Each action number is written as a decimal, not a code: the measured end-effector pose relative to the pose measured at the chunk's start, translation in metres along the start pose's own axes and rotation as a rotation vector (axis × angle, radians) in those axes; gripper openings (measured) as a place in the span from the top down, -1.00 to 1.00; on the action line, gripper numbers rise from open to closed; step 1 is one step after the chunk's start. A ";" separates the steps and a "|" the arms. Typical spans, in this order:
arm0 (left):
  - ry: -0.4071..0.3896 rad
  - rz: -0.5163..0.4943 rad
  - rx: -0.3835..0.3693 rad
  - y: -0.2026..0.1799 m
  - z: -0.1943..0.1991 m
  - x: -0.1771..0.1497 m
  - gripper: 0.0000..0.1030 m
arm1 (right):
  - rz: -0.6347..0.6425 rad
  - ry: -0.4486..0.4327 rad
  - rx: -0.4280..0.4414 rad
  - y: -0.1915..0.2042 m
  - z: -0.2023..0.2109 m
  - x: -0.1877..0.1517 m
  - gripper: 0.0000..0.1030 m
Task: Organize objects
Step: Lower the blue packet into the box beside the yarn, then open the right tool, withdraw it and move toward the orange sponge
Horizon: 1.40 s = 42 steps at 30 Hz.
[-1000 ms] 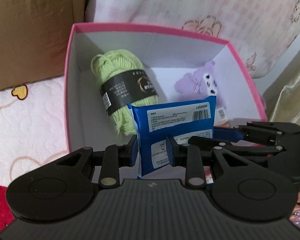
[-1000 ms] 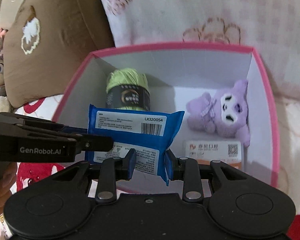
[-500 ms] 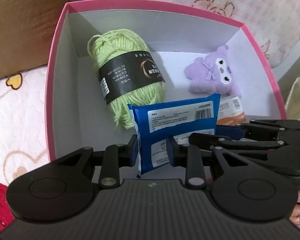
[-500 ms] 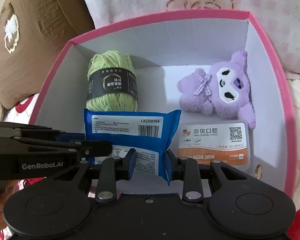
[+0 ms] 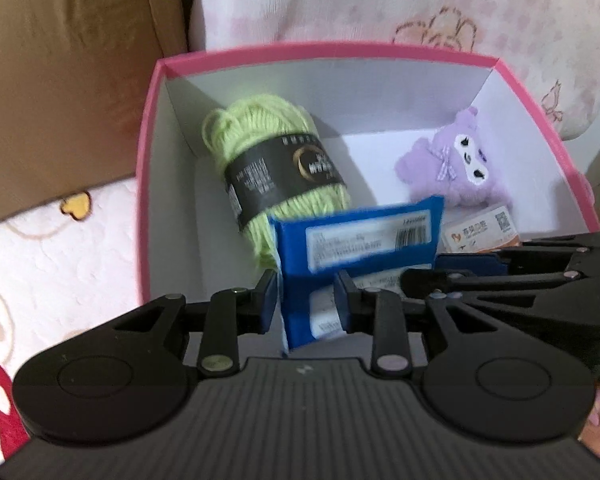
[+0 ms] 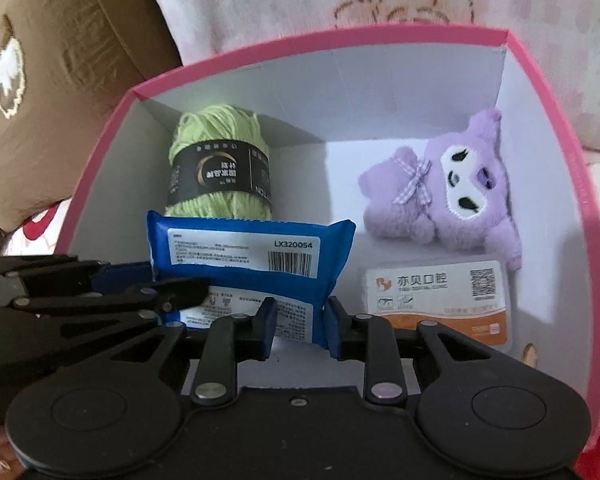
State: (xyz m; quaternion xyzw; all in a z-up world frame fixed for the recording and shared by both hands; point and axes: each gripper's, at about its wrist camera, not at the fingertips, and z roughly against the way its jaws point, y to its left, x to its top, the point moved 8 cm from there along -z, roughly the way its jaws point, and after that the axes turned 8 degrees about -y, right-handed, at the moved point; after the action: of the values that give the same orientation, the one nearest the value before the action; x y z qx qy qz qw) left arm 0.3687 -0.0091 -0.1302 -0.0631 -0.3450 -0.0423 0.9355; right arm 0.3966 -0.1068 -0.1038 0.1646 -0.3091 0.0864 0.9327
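While both tools pinch the blue packet [image 6: 256, 264] from opposite ends, it stands upright on edge in the near part of the pink box [image 6: 556, 128], above the white floor. The left tool [image 5: 306, 300] grips the packet's left edge; the right tool [image 6: 300, 330] grips its lower right corner, and its jaws have just eased a little wider, the packet still between the pads.

Inside, the box has smooth white card walls under a pink rim. At the back left lies a skein of light green yarn [image 6: 216, 136], soft and stranded, wrapped by a glossy black paper band. At the back right lies a small purple plush toy [image 6: 444, 196], fuzzy, with a white face and a gingham bow. Just in front of the toy a flat rectangular pack [image 6: 436, 300], white above and orange below, lies on the floor with a printed square code. The packet is crinkly plastic film with a white label and barcode.

Around the box lie pink patterned bedding [image 5: 380, 4] and a brown cushion [image 6: 60, 80].
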 end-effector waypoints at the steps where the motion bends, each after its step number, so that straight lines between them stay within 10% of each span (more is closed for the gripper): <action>1: -0.020 -0.008 0.004 0.000 0.006 0.002 0.40 | 0.005 -0.022 -0.001 0.000 0.007 0.001 0.26; 12: -0.087 -0.015 -0.021 0.000 0.079 0.015 0.35 | 0.066 -0.172 0.047 0.015 0.089 0.008 0.19; 42: -0.065 -0.126 -0.049 -0.033 0.236 -0.022 0.03 | 0.226 -0.235 0.075 0.064 0.242 -0.049 -0.09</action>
State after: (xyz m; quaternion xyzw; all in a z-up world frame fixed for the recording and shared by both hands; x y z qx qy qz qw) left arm 0.1970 -0.0060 0.0359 -0.0652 -0.3773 -0.1074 0.9175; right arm 0.2080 -0.1378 0.0658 0.1726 -0.4290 0.1825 0.8677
